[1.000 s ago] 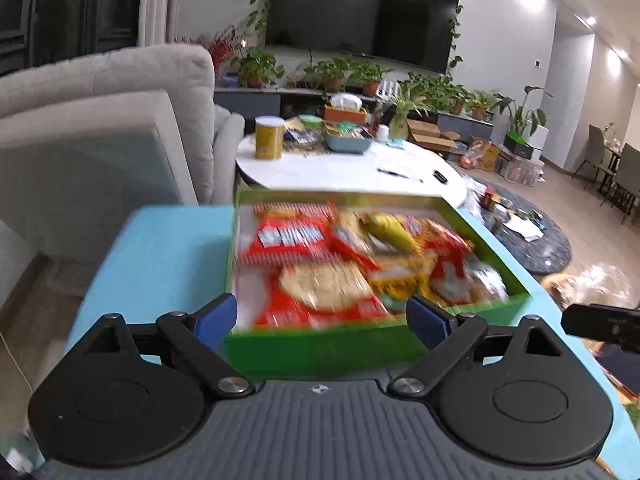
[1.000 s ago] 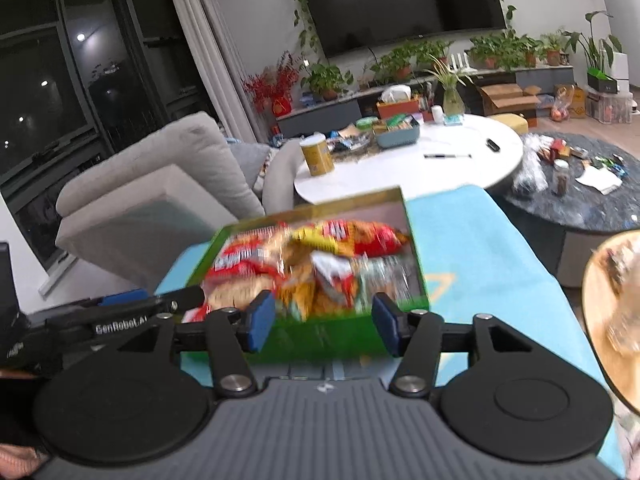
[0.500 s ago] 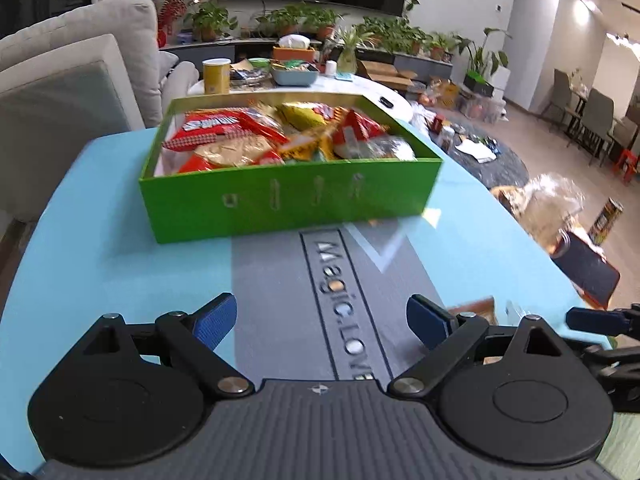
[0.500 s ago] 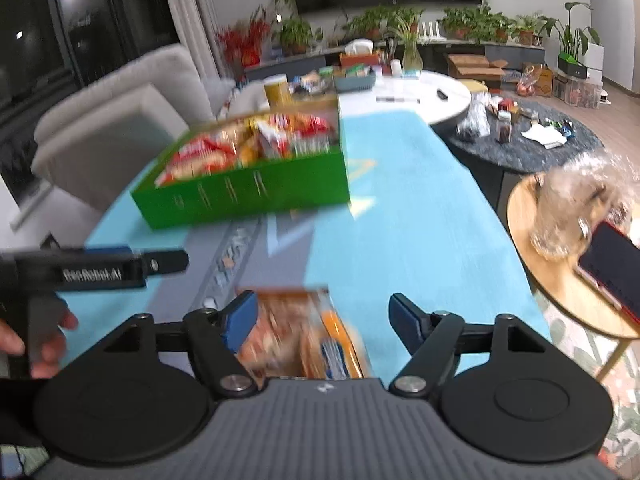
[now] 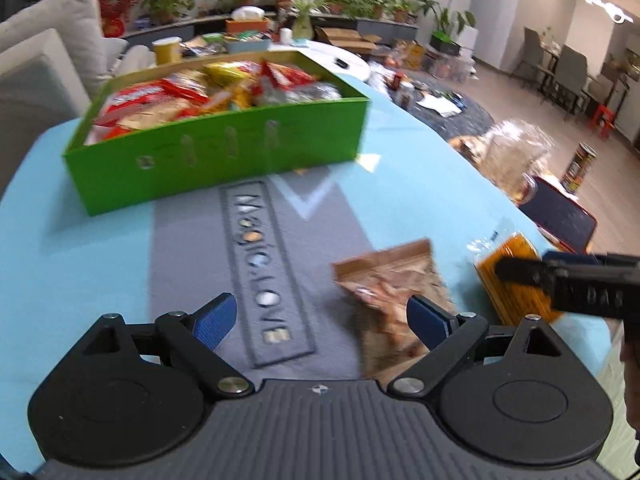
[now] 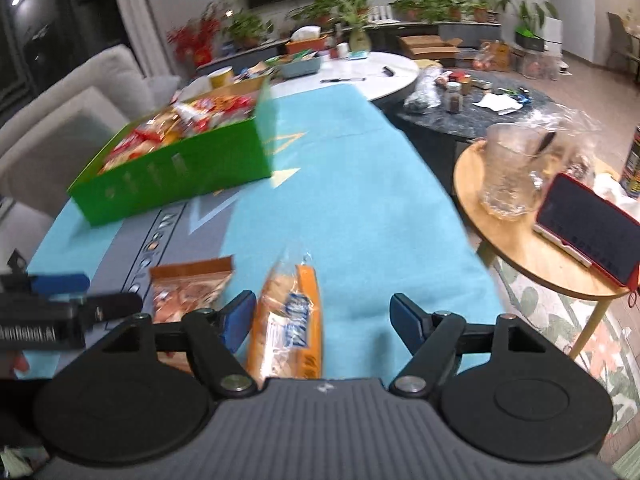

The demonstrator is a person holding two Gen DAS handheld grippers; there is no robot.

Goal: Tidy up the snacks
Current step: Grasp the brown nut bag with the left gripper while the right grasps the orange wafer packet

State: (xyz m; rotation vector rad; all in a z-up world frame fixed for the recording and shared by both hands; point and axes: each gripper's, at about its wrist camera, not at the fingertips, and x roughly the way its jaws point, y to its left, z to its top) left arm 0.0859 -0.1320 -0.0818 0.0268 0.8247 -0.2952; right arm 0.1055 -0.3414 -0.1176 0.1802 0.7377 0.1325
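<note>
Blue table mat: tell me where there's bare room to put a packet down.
Free: the blue mat right of the green box, out to the table edge, and the grey strip between the box and the brown packet. Crowded: the near edge, where the brown and orange packet lie.

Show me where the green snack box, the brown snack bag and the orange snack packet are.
Green snack box (image 5: 224, 160), left wrist view, front wall.
Brown snack bag (image 5: 390, 280), left wrist view, middle.
Orange snack packet (image 6: 288, 320), right wrist view, middle.
</note>
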